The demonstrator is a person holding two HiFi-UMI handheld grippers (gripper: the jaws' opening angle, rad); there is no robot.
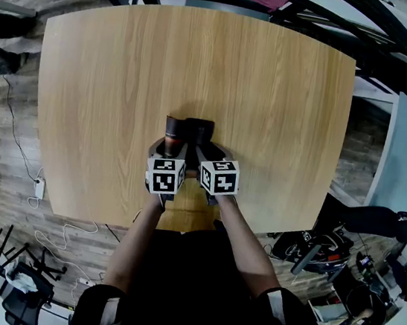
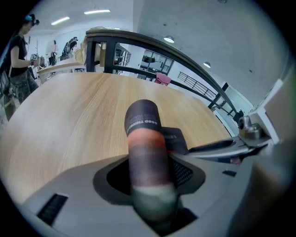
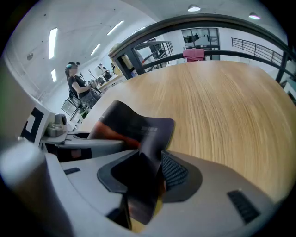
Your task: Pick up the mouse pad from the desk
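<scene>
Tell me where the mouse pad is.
The mouse pad is rolled up at the head view's centre, by the desk's near edge, gripped by the left gripper and right gripper.

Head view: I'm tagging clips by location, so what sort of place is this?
Probably a shared lab or workshop: a bare wooden desk beside a dark railing, loose cables on plank flooring, and a person standing near equipment benches under strip lights.

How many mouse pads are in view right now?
1: a curled mouse pad near the desk's near edge, clamped between the left gripper and the right gripper. None seems hidden.
</scene>
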